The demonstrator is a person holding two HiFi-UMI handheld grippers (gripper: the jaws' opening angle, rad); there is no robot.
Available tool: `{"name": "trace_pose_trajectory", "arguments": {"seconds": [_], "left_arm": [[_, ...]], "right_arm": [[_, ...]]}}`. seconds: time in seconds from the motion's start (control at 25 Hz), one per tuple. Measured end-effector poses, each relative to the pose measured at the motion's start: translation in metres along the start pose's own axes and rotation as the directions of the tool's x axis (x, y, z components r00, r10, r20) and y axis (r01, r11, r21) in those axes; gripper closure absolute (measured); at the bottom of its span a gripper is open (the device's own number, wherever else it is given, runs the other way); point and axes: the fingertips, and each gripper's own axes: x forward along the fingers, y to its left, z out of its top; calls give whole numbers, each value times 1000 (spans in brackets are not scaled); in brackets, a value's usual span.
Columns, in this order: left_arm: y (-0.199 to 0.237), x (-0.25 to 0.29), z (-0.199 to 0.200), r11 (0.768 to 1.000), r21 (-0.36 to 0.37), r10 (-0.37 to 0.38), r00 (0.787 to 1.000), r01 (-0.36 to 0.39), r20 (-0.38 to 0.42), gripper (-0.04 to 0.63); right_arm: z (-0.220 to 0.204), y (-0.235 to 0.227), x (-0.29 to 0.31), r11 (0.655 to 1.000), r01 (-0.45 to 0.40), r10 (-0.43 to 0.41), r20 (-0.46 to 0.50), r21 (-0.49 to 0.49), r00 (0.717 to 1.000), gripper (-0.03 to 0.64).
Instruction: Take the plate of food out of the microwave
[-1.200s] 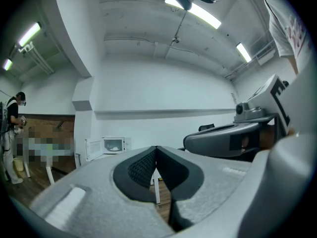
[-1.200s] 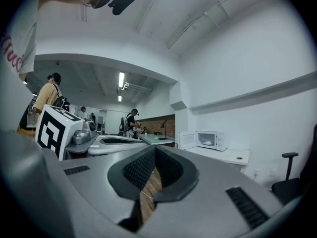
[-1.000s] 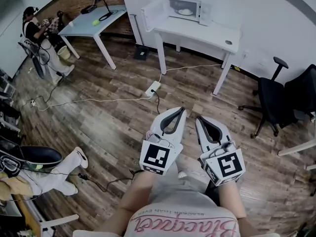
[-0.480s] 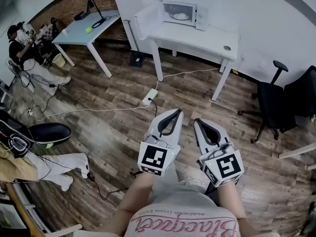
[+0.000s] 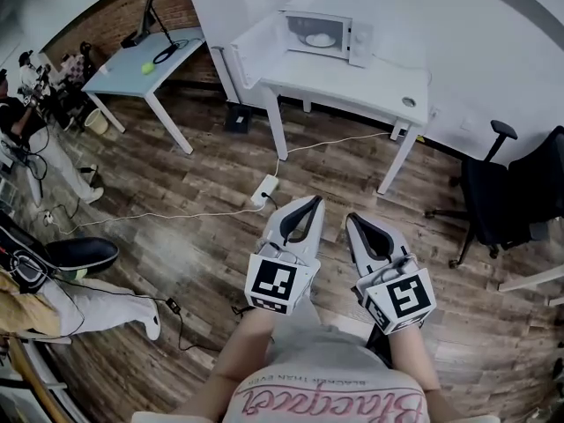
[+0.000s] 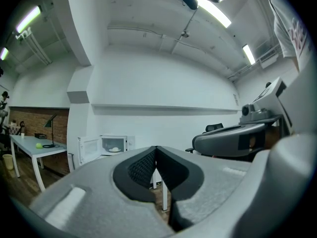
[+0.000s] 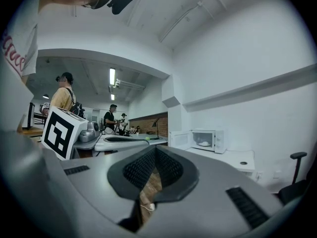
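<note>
A white microwave stands on a white table across the room, its door swung open to the left. Inside it sits a plate of pale food, also seen small as the plate in the left gripper view and the plate in the right gripper view. My left gripper and right gripper are held side by side, level, over the wooden floor, well short of the table. Both are shut and hold nothing: the left gripper and the right gripper each have their tips meeting.
A power strip with cables lies on the floor between me and the table. A black office chair stands at the right. A second table with a lamp and a green ball is at the left, with people near it.
The table and microwave have come nearer and shifted slightly in the head view as I moved towards them. Both grippers travelled along together and stayed shut.
</note>
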Motion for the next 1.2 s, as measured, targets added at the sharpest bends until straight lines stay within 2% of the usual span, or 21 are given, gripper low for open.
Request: {"name": "trace_pose_trajectory", "arguments": {"seconds": [0.56, 1.2], "left_arm": [[106, 70, -4, 999, 2, -50, 999, 50, 8, 588], [166, 123, -10, 998, -8, -55, 998, 55, 18, 588]], "right_arm": [[12, -32, 125, 999, 42, -42, 3, -5, 999, 606], [10, -64, 200, 999, 50, -50, -7, -14, 999, 606]]}}
